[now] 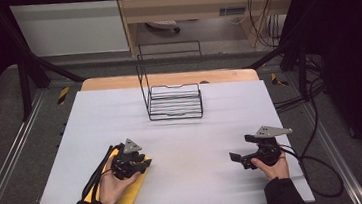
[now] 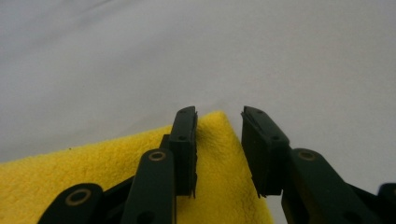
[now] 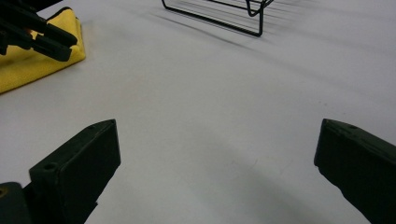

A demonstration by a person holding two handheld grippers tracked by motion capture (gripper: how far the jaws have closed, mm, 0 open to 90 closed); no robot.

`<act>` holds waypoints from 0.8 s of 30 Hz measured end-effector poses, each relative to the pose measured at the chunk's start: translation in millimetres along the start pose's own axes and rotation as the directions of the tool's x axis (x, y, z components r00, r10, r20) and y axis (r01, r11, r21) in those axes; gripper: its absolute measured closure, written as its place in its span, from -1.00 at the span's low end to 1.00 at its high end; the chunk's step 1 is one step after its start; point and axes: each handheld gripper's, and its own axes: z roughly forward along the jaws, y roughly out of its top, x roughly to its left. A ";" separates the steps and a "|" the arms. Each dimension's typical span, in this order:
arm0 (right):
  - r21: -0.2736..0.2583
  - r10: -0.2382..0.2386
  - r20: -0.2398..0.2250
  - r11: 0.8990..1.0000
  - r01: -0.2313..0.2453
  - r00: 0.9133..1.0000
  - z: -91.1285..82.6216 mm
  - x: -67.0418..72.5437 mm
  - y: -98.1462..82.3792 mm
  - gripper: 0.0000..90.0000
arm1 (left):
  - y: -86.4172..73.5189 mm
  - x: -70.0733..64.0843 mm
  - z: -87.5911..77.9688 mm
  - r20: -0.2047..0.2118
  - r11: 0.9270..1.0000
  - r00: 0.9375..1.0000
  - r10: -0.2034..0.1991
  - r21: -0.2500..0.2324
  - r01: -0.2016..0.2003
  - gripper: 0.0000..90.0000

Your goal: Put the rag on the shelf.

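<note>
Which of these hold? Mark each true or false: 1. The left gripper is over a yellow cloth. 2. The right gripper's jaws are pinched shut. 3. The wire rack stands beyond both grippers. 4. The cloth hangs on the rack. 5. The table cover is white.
1. True: the left gripper has a corner of the yellow cloth between its jaws.
2. False: the right gripper has its jaws wide apart over bare table.
3. True: the wire rack stands at the far middle of the table.
4. False: the cloth lies flat on the table by the near left edge.
5. True: the table cover is plain white.
</note>
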 end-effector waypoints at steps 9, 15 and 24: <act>-0.002 0.003 0.000 1.000 -0.003 1.000 -0.3 0.0 0.2 -0.98 | 1.7 -0.9 3.6 -0.025 1.000 1.000 -0.018 0.016 0.019 0.64; 0.001 0.002 0.000 1.000 -0.002 1.000 0.2 0.2 0.1 -0.98 | 2.5 0.1 3.1 -0.022 1.000 1.000 -0.010 0.021 0.011 0.84; 0.006 0.000 -0.003 1.000 0.000 1.000 1.2 0.4 0.2 -0.97 | 8.0 -0.8 -4.8 0.024 0.998 0.998 -0.066 -0.012 0.067 0.89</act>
